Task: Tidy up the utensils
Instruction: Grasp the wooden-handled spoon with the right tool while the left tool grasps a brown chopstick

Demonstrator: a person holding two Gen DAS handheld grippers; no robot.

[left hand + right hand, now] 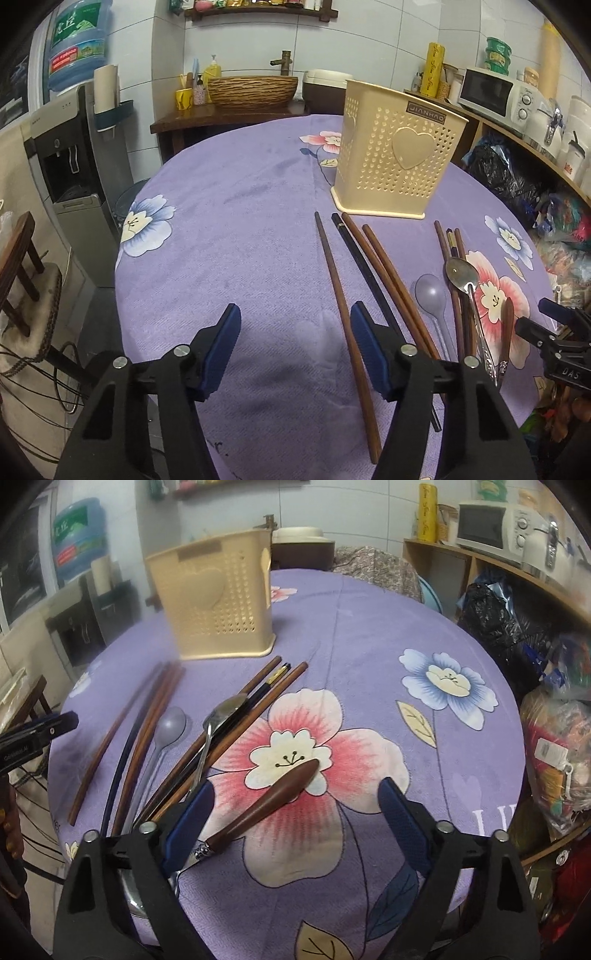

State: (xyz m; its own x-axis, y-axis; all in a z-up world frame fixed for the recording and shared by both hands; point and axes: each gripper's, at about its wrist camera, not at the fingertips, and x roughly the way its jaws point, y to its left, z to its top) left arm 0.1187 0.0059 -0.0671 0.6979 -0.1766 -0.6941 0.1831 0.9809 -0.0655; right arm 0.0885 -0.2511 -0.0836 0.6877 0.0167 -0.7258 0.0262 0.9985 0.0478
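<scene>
Two grippers hover over a round table under a purple flowered cloth [240, 184]. Between the parted jaws of the left gripper [293, 349] lies only bare cloth; nothing is gripped. One brown chopstick [347, 325] runs just inside its right finger, and a black chopstick [364, 266] and two more brown ones [391, 273] pass under that finger. Further right lie a lilac spoon [430, 291], a metal spoon [461, 275] across three more chopsticks [448, 240], and a wooden-handled knife [508, 325]. A cream holder [395, 155] stands upright just beyond the chopstick tips. The right gripper [297, 805] is also wide apart and empty, its jaws astride the knife [273, 797], which lies slantwise between them, nearer the left finger, untouched by either pad.
</scene>
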